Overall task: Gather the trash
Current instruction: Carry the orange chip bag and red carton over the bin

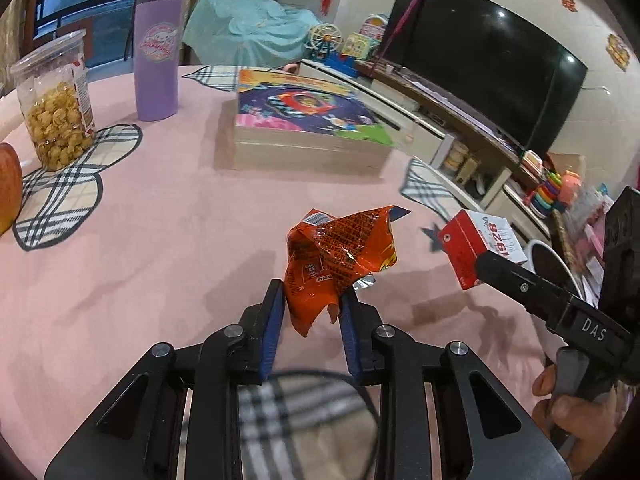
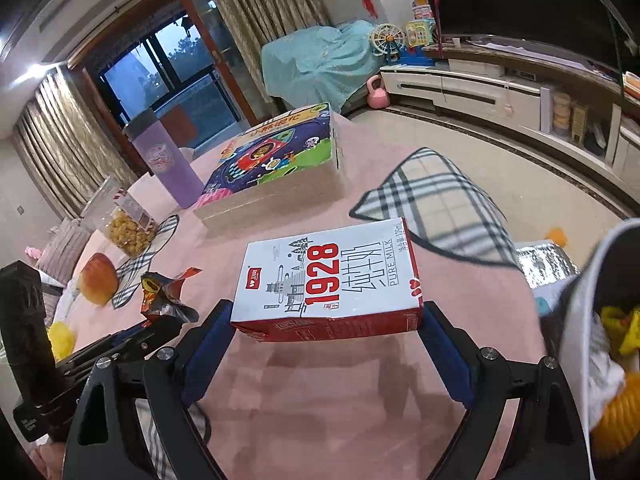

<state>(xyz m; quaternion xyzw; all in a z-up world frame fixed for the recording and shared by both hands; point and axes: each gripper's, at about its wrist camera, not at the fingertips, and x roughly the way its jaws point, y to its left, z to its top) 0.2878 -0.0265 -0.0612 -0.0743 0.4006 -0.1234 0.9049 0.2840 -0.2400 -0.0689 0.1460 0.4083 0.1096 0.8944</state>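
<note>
Both pieces lifted off the table [image 1: 160, 240]: orange wrapper [image 1: 340, 256] pinched in left gripper [image 1: 312, 300], milk carton [image 2: 328, 280] clamped in right gripper [image 2: 326, 320]; next, probably over to the bin [image 2: 592, 320], then release.

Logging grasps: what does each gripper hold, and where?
Left gripper pinches the orange wrapper by its lower end; right gripper clamps the milk carton across its two short ends.

I counted one orange snack wrapper [image 1: 340, 256], one milk carton [image 2: 330, 280], one purple tumbler [image 1: 157, 52], one popcorn jar [image 1: 56, 104], one picture-book box [image 1: 308, 124], one apple [image 2: 98, 279], and one white bin [image 2: 588, 320] beside my table [image 1: 160, 220].
</note>
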